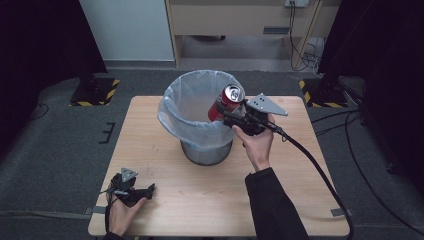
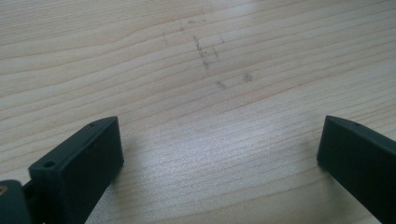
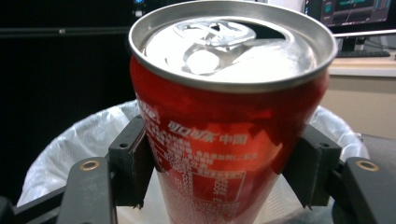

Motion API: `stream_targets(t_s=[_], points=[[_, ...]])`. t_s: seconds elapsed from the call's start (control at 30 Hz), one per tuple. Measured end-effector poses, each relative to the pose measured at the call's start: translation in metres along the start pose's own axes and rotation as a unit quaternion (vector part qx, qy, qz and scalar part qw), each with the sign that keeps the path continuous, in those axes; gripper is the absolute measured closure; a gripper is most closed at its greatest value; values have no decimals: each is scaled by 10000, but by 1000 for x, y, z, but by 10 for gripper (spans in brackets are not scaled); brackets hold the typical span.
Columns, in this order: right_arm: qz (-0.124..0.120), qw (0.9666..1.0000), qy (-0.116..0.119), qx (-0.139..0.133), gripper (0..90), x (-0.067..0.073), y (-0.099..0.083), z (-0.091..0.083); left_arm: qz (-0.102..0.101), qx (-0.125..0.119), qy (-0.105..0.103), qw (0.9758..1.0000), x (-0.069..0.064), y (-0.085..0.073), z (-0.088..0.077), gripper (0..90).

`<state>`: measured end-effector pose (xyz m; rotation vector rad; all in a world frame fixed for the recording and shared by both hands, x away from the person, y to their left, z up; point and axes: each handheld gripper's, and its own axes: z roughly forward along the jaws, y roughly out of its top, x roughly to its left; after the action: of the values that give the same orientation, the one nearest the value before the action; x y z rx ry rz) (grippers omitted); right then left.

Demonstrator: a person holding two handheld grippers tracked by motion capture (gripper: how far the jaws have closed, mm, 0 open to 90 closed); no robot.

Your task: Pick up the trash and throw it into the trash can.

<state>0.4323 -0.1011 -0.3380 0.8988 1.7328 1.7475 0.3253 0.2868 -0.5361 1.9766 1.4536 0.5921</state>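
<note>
The right tongs (image 1: 223,114) were clamped on a red can (image 1: 225,103), one black jaw pressed against each side of its body; in the right gripper view the can (image 3: 224,140) stood between the pads with its silver top and pull tab facing the camera and white lettering on its red wall. The tongs held the can tilted over the right part of the bin's (image 1: 206,150) mouth, just inside the rim, above the pale plastic liner (image 1: 187,107) that was folded over the bin's edge. The grey three-cornered plate sat on top of this gripper, and its black cable trailed off to the right across the bench (image 1: 150,145) and down past the edge. The right hand (image 1: 256,142) gripped the handle from below, a dark sleeve behind it. The left tongs (image 1: 150,190) lay near the front left corner of the bench, well apart from the bin, held by the left hand (image 1: 122,212); in the left gripper view their jaws stood wide apart with only bare wood grain and a few faint pencil marks (image 2: 205,56) between them. The bin stood near the middle of the bench, toward its far edge.
</note>
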Motion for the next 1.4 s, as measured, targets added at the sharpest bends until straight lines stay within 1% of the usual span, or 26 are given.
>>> stream_targets(t_s=[0.1,0.13,0.27,0.43,0.47,0.57,0.63,0.7,0.73,0.77,1.07,1.2,1.27,1.3,1.33,1.37,1.4], points=[[13,10000,-5,64,293,0,-1,0,0,0,0,10000,0,0,0,0],[13,10000,-5,64,293,0,-1,0,0,0,0,10000,0,0,0,0],[-43,10000,-22,-33,273,2,3,-6,4,-1,0,10000,0,0,0,0],[-120,9995,-160,-225,252,-1,14,-20,7,-1,-3,10000,0,0,0,0],[-120,9995,-160,-225,252,-1,14,-20,7,-1,-3,10000,0,0,0,0],[-151,9993,-271,-230,233,-6,18,-31,7,-2,-2,10000,0,0,0,0],[-166,9991,-323,-220,219,-10,18,-43,8,-2,0,10000,0,0,0,0],[-153,9991,-326,-212,214,-11,17,-45,8,-2,0,10000,0,0,0,0],[-139,9992,-328,-196,211,-12,16,-49,8,-3,0,10000,0,0,0,0],[-148,9991,-368,-153,204,-13,13,-56,8,-2,1,10000,0,0,0,0],[-64,9989,-455,119,187,-20,-10,-84,6,-4,8,10000,0,0,0,0],[-22,9985,-501,227,182,-24,-23,-94,6,-6,11,10000,-1,0,0,0],[-18,9980,-526,338,178,-25,-29,-98,7,-6,12,10000,-1,0,0,0],[-18,9980,-526,338,178,-25,-29,-98,7,-6,12,10000,-1,0,0,0],[-9,9977,-516,429,172,-26,-37,-102,10,-7,8,10000,-1,0,0,0],[-37,9973,-536,499,173,-26,-40,-103,12,-6,8,10000,-1,0,0,0],[-14,9972,-526,528,173,-26,-44,-105,12,-6,8,10000,-1,0,0,0]])
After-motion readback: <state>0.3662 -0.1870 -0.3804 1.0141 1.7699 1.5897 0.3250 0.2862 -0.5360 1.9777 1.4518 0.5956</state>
